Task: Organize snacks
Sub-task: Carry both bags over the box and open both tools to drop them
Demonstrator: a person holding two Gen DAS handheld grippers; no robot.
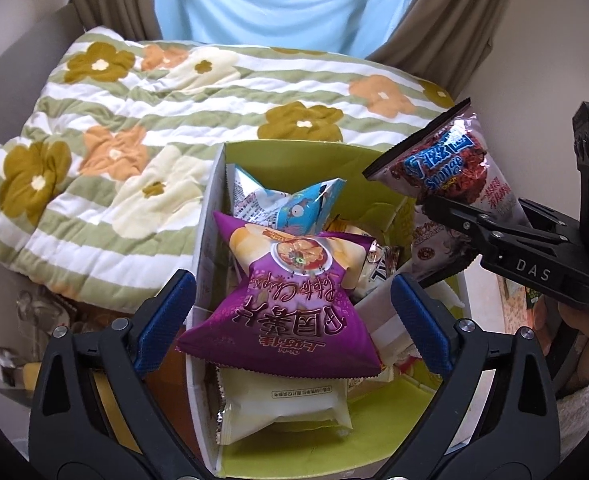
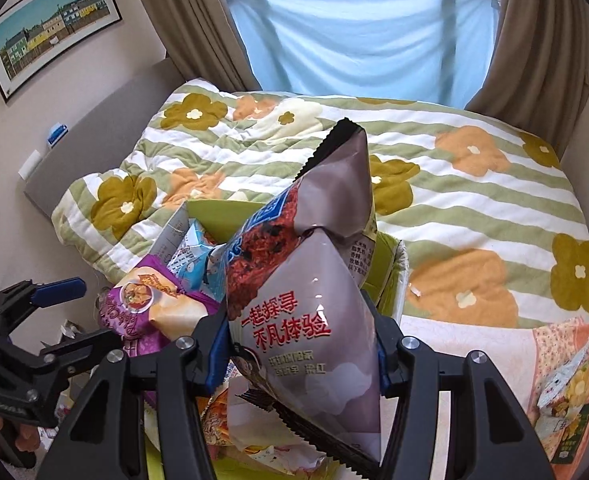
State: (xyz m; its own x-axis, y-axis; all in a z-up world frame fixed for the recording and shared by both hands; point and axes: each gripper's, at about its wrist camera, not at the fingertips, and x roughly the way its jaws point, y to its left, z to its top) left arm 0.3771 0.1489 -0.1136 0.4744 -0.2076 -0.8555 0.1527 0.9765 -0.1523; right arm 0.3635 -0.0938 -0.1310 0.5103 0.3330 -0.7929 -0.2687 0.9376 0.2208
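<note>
Purple chip bag [image 1: 290, 304] atop crowded box [image 1: 208, 216]

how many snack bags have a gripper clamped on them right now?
1. The right gripper is shut on the grey-pink snack bag, held over the box. The left gripper is open around the purple chip bag, pads clear.

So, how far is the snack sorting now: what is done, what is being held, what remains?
Done: several packs already lie in the green box, with the purple chips bag on top and the open left gripper around it, not pressing. In hand: the right gripper holds the grey snack bag over the box. Left: some packets lie outside on the bed.
</note>
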